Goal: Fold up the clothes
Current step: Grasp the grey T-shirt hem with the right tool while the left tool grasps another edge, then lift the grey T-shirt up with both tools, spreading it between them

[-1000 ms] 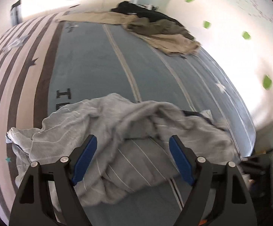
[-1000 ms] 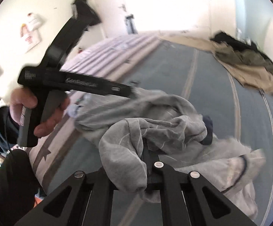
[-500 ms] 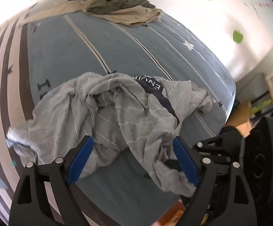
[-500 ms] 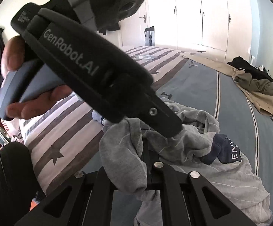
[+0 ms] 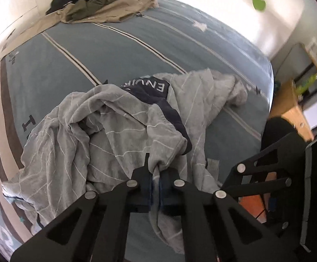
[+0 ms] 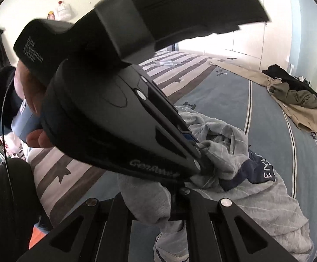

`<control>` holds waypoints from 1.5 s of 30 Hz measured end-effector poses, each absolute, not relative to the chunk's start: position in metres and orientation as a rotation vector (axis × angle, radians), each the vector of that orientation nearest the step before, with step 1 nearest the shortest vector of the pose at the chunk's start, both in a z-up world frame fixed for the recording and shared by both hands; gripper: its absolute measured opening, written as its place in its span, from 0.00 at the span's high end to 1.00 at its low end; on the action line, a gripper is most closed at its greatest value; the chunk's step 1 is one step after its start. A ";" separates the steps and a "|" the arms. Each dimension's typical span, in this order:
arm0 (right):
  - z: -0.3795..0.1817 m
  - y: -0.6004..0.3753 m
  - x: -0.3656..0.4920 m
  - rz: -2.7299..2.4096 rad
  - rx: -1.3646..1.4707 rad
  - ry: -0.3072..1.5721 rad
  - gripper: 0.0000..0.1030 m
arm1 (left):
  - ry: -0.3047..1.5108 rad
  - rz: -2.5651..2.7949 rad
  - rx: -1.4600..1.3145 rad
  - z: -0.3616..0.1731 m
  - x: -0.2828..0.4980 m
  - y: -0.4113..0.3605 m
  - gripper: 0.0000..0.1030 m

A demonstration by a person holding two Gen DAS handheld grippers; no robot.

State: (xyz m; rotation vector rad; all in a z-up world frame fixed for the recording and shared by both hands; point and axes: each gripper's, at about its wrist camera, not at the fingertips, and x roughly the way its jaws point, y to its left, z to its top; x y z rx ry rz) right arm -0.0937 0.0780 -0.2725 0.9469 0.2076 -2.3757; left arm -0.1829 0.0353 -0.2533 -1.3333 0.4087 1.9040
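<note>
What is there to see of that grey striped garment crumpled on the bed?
The grey garment looks like soft knit with thin white stripes and a navy panel bearing white letters. It lies bunched and unfolded on the blue bedcover. The left gripper pinches a fold near its navy edge; the right gripper clamps another bunched fold beside it.

Left gripper [image 6: 198, 152] body blocked most of the right wrist view, hiding the hand [image 6: 30, 100] behind it. Right gripper [image 6: 175, 193] pads were buried under the grey garment [image 6: 256, 200]; its navy print was cut off by folds, unreadable in full. Shelf unit [image 5: 307, 100] at right was blurred. Clothes pile [image 5: 101, 6] on the far bed was too tangled to separate.
</note>
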 end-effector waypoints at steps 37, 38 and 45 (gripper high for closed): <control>-0.283 -0.023 -0.282 -1.883 1.110 0.502 0.19 | 0.247 2.369 -1.401 -0.169 -0.057 -0.256 0.98; -0.287 -0.036 -0.289 -1.850 1.096 0.537 0.19 | 0.239 2.362 -1.405 -0.173 -0.056 -0.259 0.98; -0.297 -0.100 -0.334 -1.603 1.035 0.727 0.21 | 0.218 2.325 -1.422 -0.188 -0.061 -0.272 0.98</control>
